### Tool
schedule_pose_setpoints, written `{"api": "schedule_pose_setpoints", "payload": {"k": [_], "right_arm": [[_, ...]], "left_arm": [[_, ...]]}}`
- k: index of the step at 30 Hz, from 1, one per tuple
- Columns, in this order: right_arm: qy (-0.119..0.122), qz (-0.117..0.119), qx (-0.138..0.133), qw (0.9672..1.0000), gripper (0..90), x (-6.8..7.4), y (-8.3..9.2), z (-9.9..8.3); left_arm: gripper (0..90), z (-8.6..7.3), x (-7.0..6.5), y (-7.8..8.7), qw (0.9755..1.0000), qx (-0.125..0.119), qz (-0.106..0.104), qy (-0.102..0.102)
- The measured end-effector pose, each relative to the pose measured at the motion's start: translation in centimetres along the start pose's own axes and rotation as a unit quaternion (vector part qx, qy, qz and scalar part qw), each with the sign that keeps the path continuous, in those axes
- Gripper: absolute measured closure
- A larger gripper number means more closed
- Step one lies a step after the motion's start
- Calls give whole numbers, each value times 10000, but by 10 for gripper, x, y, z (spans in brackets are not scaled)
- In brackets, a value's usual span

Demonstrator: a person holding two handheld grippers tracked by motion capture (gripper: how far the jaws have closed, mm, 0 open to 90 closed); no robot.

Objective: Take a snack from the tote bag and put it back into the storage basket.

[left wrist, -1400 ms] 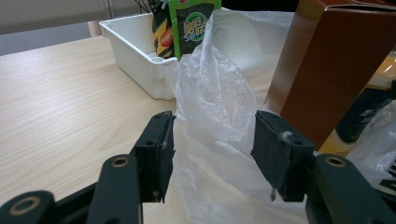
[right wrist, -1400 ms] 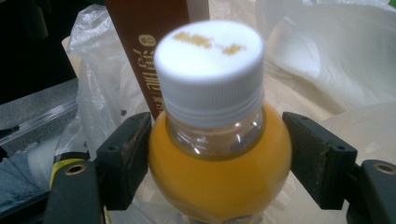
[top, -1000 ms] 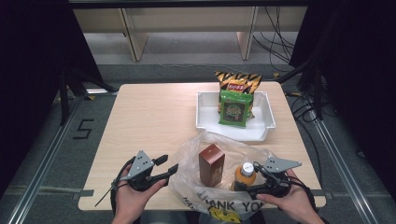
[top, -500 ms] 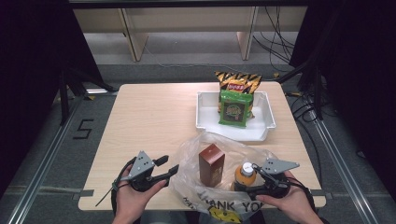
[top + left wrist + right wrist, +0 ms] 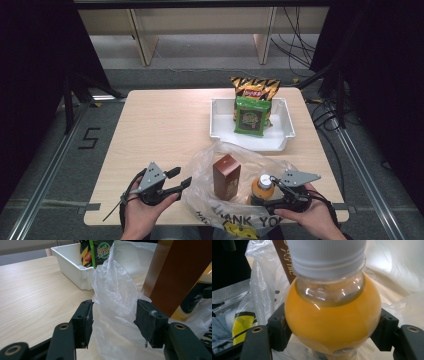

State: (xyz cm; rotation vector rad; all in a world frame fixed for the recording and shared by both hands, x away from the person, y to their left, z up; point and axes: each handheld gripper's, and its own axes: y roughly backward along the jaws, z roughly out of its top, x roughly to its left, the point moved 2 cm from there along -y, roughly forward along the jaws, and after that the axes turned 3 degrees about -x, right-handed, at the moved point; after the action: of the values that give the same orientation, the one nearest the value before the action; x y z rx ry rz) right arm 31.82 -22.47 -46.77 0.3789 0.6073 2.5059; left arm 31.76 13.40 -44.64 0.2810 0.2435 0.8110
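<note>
Orange drink bottle [image 5: 329, 322]: clear plastic with a white cap, upright inside the plastic bag at the near edge of the tabletop; in the high view it stands just right of the brown box [image 5: 262, 189].
Right hand-held gripper [image 5: 274, 192]: its jaws have just been closing and now sit against both sides of the bottle's round shoulder, gripping it; the person's right hand [image 5: 310, 216] holds it from below.
Plastic bag [image 5: 225, 160]: thin, clear and crumpled, with dark lettering and a yellow mark on its near side; it surrounds the bottle and the box.
Brown box [image 5: 226, 176]: tall carton, upright in the bag, left of the bottle.
Left hand-held gripper [image 5: 113, 317]: jaws wide apart, a fold of the bag's film between them, holding nothing firmly.
White tray [image 5: 280, 137]: beyond the bag, on the far right part of the tabletop.
Snack packs: a green pack [image 5: 250, 116] leans in the tray in front of a yellow-and-black one [image 5: 255, 86].
Tabletop [image 5: 160, 125]: pale wood.
</note>
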Motion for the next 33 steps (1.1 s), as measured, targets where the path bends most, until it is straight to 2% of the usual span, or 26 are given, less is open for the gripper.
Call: {"api": "schedule_pose_setpoints", "payload": {"k": [2, 4, 5, 6, 7, 8, 9, 10, 12, 13, 14, 15, 16, 17, 18, 19, 20, 22, 23, 25, 26, 28, 29, 30, 32, 33], "right_arm": [[197, -3, 77, 9998, 311, -2, 1, -1], [183, 60, 42, 9998, 311, -2, 0, 0], [207, -17, 40, 9998, 312, -2, 1, 1], [112, -12, 64, 9999, 312, 0, 1, 1], [248, -2, 82, 9997, 312, -1, 2, 2], [123, 93, 34, 9999, 312, 0, 1, 2], [192, -38, 42, 9998, 312, -1, 2, 3], [124, -32, 9, 9999, 312, 0, 3, 4], [340, -94, -18, 9994, 312, -4, 6, 7], [157, -58, -105, 9998, 312, -2, 6, 8], [216, -49, -152, 9996, 312, -2, 7, 10], [128, -88, -108, 9998, 312, 0, 9, 12], [244, -98, -190, 9995, 312, -2, 10, 13], [104, -63, -166, 9998, 312, 1, 12, 16], [209, -48, -239, 9995, 312, -1, 12, 18], [125, -64, -217, 9997, 312, 1, 14, 20], [347, -112, -297, 9989, 311, -2, 15, 22], [299, -111, -262, 9991, 312, -1, 18, 25], [139, -86, -390, 9991, 312, 1, 17, 28], [303, -105, -356, 9989, 312, -2, 20, 31], [166, -141, -376, 9991, 312, 0, 21, 33], [187, -157, -409, 9989, 312, 0, 22, 37], [300, -173, -478, 9983, 312, -1, 22, 38], [191, -174, -437, 9987, 313, 0, 24, 40], [313, -209, -522, 9979, 313, -2, 24, 44], [220, -206, -480, 9984, 312, 0, 26, 45]], "left_arm": [[473, 0, 0, 0, 10000, 13, -14, -67], [473, 0, 0, 0, 10000, 21, -16, -68], [473, 0, 0, 0, 10000, 22, -16, -69], [473, 0, 0, 0, 10000, 27, -15, -73], [473, 0, 0, 0, 10000, 30, -15, -74], [473, 0, 0, 0, 10000, 33, -17, -76], [473, -1, 0, 0, 10000, 33, -6, -13], [473, 0, 0, 0, 10000, 38, -16, -81], [473, 0, 0, 0, 10000, 37, -17, -71], [473, 0, 0, -1, 10000, 37, -16, -66], [473, 0, 0, -1, 10000, 37, -15, -58], [472, -1, 0, -2, 10000, 11, -47, -42], [473, -1, -1, -2, 10000, 18, -39, -11], [472, -1, -1, -2, 10000, 44, -15, -34], [473, -1, -1, -2, 10000, 43, -39, -75], [473, -1, -1, -2, 9999, 53, -38, -81], [472, -1, -2, -3, 10000, 40, -41, -68], [472, -1, -2, -4, 10000, 29, -79, 5], [472, -1, -3, -4, 10000, 28, -86, 3], [472, -1, -2, -4, 9999, 31, -91, -53], [472, -1, -3, -4, 9999, 42, -83, -59], [472, -1, -3, -4, 9999, 63, -67, -55], [472, -1, -4, -5, 10000, 60, -67, -9], [472, -1, -3, -5, 9999, 64, -82, -67], [472, -1, -3, -5, 9999, 68, -85, -80], [472, -1, -3, -5, 9999, 63, -83, -73]]}}
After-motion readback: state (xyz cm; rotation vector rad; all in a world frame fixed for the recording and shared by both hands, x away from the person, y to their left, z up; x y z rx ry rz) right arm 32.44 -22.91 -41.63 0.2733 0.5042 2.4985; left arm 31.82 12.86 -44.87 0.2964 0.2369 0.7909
